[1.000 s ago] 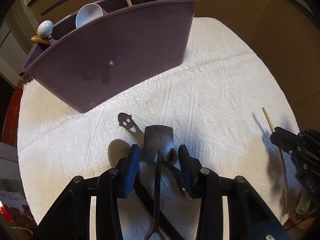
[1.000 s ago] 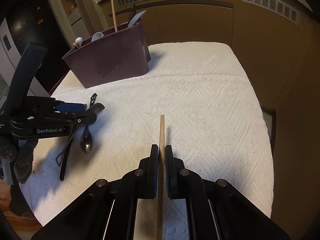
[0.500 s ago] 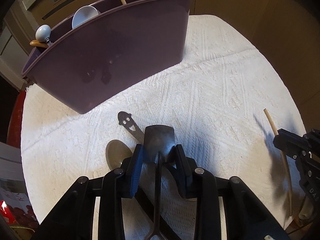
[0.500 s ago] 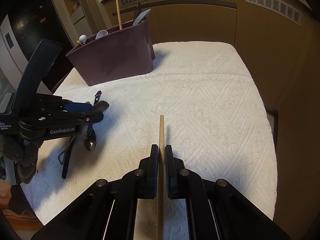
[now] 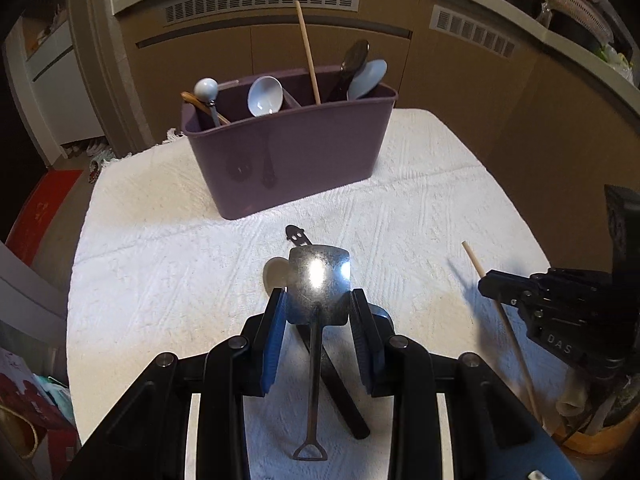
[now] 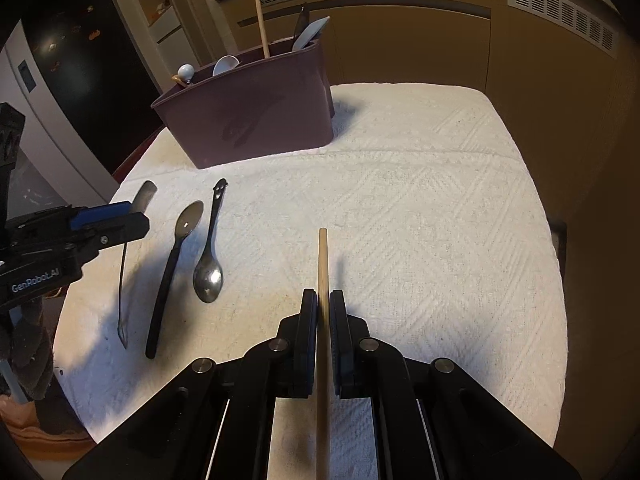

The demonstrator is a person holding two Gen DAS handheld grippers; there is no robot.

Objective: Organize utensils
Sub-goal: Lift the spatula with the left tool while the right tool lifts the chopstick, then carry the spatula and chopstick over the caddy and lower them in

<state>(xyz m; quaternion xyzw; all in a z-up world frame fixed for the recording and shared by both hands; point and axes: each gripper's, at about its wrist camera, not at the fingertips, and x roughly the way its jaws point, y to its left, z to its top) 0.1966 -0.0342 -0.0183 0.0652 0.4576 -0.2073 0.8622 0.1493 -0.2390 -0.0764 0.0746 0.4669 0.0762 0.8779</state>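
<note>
We read "GenRobot.AI" on our left hand-held gripper (image 6: 136, 220), pinching the shovel-shaped spoon (image 5: 319, 286) above the desk (image 6: 420, 200), blade toward the purple caddy (image 5: 292, 164). Right hand-held gripper (image 6: 323, 304) pinches a chopstick (image 6: 322, 264), pointing forward.

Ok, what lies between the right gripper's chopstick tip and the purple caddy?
Between chopstick and caddy, only bare cloth; right wrist view shows it.
</note>
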